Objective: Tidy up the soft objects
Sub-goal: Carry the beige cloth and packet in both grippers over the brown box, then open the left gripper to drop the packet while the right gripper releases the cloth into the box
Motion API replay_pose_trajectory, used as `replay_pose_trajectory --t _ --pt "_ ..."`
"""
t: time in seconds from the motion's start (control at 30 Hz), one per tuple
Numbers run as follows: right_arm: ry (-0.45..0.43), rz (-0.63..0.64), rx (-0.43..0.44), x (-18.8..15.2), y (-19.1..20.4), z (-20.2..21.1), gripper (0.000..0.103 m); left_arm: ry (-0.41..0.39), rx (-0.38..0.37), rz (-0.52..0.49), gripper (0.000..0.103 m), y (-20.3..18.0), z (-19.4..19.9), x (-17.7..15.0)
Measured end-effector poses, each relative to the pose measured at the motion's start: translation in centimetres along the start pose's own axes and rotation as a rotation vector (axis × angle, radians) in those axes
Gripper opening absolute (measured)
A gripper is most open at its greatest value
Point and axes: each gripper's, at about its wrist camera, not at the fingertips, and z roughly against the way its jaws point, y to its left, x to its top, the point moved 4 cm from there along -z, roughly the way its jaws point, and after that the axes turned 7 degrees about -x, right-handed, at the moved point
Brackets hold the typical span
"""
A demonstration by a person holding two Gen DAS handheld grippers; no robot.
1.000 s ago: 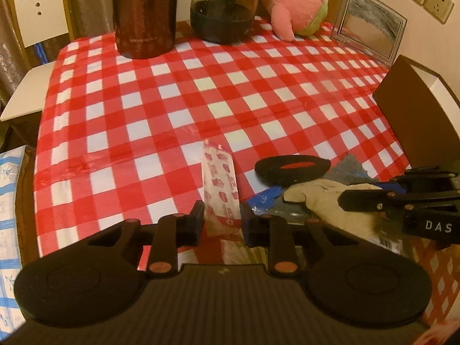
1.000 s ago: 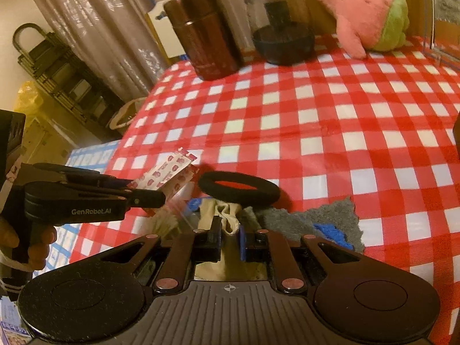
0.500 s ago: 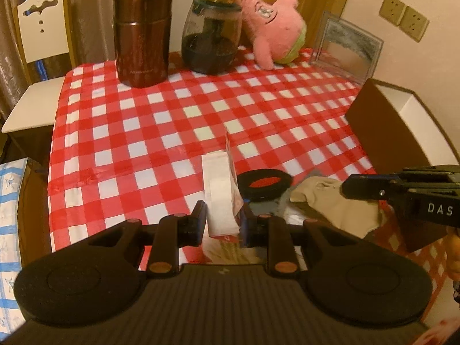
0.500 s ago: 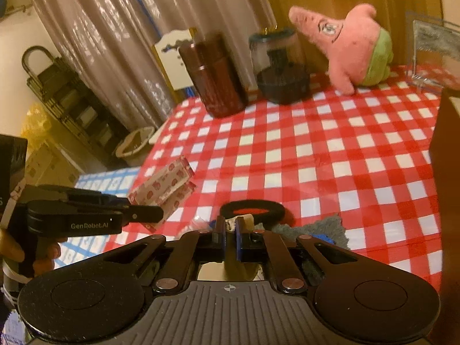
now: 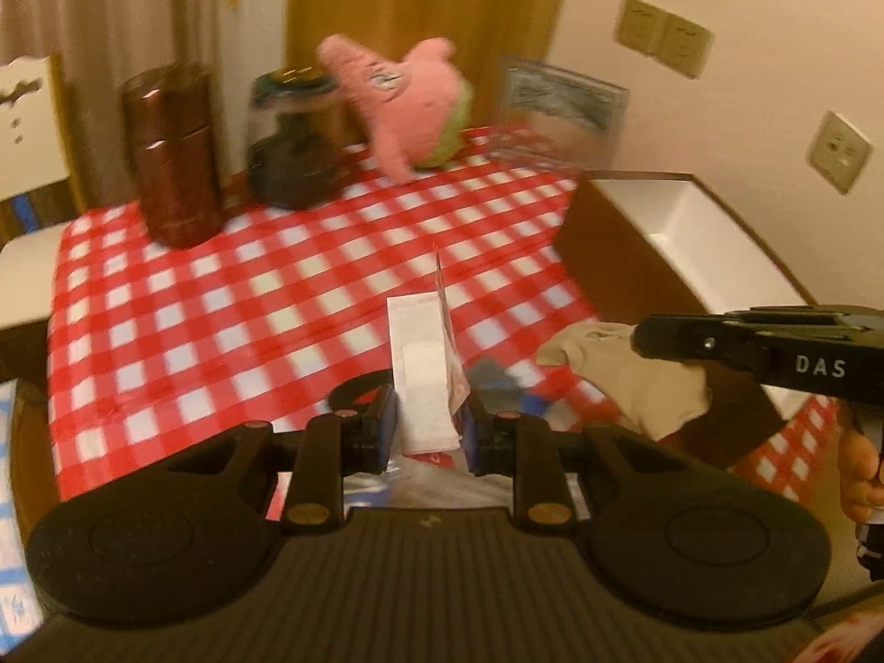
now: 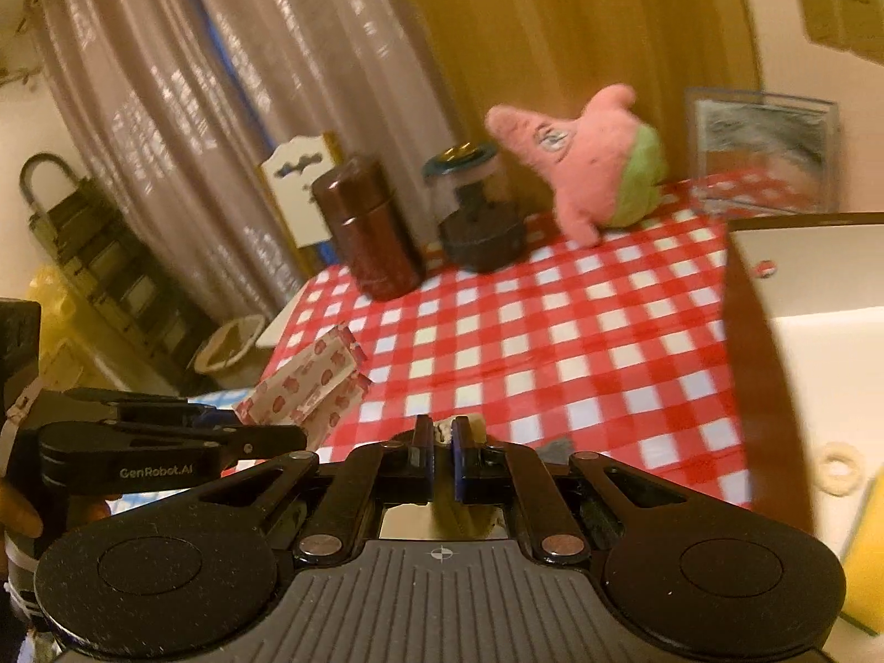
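Note:
My left gripper point(image 5: 428, 422) is shut on a tissue packet point(image 5: 422, 370), white on one side with red print on the other, held above the checked table; it also shows in the right wrist view point(image 6: 306, 389). My right gripper point(image 6: 441, 445) is shut on a beige cloth point(image 5: 635, 381), which hangs from its fingers point(image 5: 690, 337) in the left wrist view. A brown box with a white inside point(image 5: 696, 232) stands at the right; in the right wrist view point(image 6: 817, 353) it holds a yellow item point(image 6: 867, 547) and a small ring point(image 6: 840, 475). A black pad point(image 5: 356, 395) and grey-blue cloth point(image 5: 494, 378) lie on the table below.
At the table's far edge stand a brown canister point(image 5: 171, 154), a glass jar point(image 5: 293, 138), a pink plush starfish point(image 5: 409, 105) and a clear picture frame point(image 5: 558, 105). A white chair point(image 5: 27, 110) is at the left. Curtains and a rack point(image 6: 83, 237) are beyond.
Both grippers have risen from the table, lifting the tissue packet and the beige cloth. The view has swung towards the brown box, which now shows its white inside.

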Motion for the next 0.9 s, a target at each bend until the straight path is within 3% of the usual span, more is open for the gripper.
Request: replay_pose_trajectory --t 0.3,0.63,0.9 --pt "-0.094 -0.081 -0.108 0.3 -4.7 5.9 0.006 -0.010 -0.130 -0.131 0.022 -7.7 -1.7 2.2" --pt "-0.177 -0.161 -0.260 1.6 -12.6 11.6 0.006 -0.002 -0.274 -0.223 0.022 -16.7 -6.2 5.2" --pt "-0.189 -0.192 -0.328 2.7 -18.7 12.8 0.006 0.026 -0.309 -0.268 0.022 -21.5 -11.6 7.9"
